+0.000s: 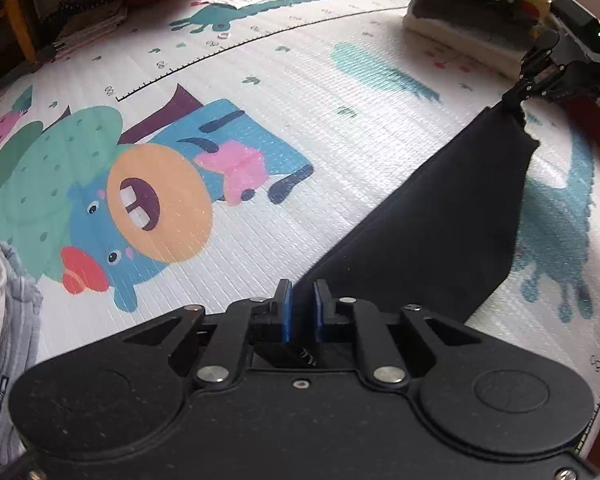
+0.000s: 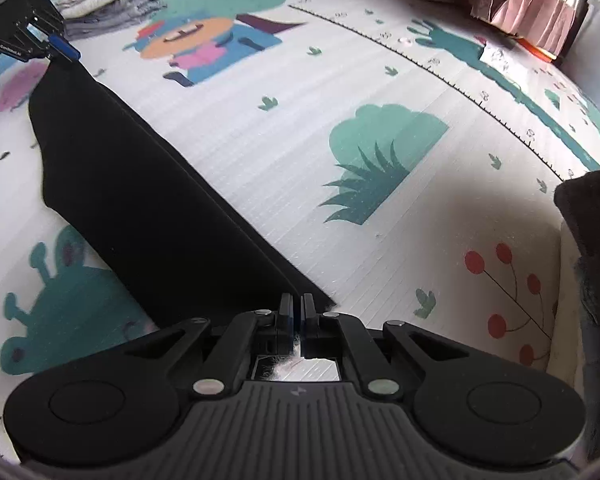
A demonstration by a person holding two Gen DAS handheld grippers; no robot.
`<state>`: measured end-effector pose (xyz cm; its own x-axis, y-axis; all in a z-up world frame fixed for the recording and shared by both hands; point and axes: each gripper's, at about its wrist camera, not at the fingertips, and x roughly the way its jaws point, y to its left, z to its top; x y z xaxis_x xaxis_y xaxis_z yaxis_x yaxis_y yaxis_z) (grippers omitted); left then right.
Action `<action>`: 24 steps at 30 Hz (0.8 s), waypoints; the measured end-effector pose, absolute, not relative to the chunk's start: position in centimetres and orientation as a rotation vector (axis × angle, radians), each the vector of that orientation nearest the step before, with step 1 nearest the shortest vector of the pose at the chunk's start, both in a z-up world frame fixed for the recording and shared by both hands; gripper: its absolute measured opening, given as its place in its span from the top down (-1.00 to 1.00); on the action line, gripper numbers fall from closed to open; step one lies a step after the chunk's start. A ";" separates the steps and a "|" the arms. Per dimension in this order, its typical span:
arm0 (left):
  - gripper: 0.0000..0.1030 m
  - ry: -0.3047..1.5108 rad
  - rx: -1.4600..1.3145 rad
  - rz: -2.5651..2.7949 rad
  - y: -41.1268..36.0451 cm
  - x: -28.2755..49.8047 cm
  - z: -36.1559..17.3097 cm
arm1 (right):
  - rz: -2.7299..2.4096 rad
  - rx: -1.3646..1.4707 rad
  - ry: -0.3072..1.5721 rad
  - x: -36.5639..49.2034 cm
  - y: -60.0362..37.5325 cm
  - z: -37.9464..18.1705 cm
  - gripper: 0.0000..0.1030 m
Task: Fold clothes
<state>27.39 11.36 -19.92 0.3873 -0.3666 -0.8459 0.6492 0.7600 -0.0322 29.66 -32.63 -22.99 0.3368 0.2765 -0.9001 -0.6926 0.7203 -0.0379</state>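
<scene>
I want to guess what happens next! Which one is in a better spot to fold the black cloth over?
Probably neither alone. The left hand-held gripper and right hand-held gripper each pinch one end of the long black fabric garment, stretched between them over the cartoon-printed play mat; both likely move together.

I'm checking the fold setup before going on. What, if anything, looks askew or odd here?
Nothing stands out. The black garment hangs stretched between the left gripper and the right gripper, each shut on one end, over the play mat. The folded stacks look tidy.
</scene>
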 end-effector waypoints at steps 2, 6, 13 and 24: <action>0.81 0.991 0.337 -0.653 11.3 28.0 -20.3 | 0.652 -0.455 1.063 30.1 -32.7 -23.5 0.91; 0.81 1.043 0.350 -0.644 11.1 28.6 -21.5 | 0.646 -0.467 1.082 30.5 -32.5 -24.3 0.91; 0.80 1.037 0.383 -0.617 10.6 28.4 -22.9 | 0.589 -0.560 1.074 30.9 -31.0 -25.6 0.86; 0.46 1.033 -0.095 -0.452 16.7 24.3 -22.0 | 0.558 -0.478 0.939 26.3 -29.7 -23.5 0.44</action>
